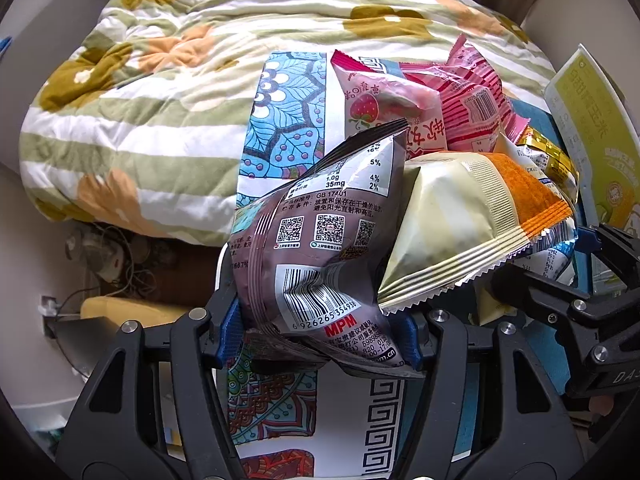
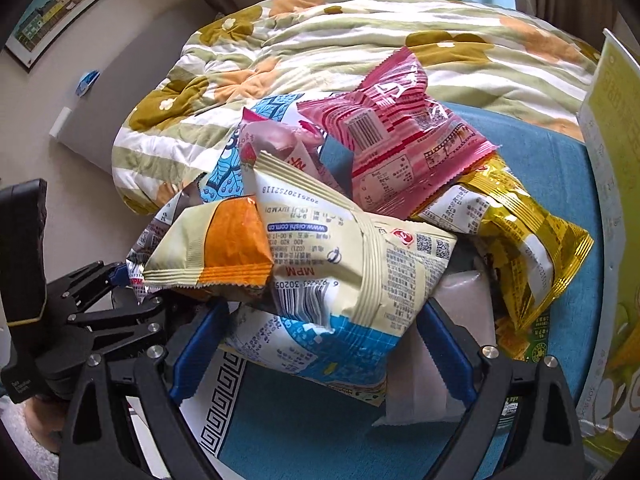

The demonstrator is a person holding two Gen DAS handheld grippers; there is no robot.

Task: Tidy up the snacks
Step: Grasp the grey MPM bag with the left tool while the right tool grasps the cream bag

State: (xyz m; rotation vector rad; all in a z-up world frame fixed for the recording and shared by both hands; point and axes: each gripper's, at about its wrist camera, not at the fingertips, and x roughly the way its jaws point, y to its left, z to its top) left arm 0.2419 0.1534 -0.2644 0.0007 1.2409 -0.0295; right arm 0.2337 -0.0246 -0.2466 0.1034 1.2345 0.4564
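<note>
My left gripper [image 1: 320, 336] is shut on a grey-brown snack bag [image 1: 320, 248] with a barcode and QR codes, pinched between its blue pads. My right gripper [image 2: 320, 344] stands wide around a cream and orange bag [image 2: 320, 256] and a blue and white bag [image 2: 320, 344] under it; its pads do not visibly press them. The cream and orange bag also shows in the left wrist view [image 1: 472, 220]. Behind lie a pink bag [image 2: 396, 140], a gold bag [image 2: 532, 248] and a strawberry bag [image 1: 384, 104]. The left gripper appears in the right wrist view [image 2: 120, 276], the right one in the left wrist view [image 1: 592, 248].
The snacks lie on a blue patterned cloth [image 2: 540, 152] on a bed. A striped floral quilt [image 1: 160, 92] is bunched up behind. A yellow-green carton wall [image 2: 612, 200] stands at the right. Cables and floor clutter [image 1: 104, 264] lie left of the bed.
</note>
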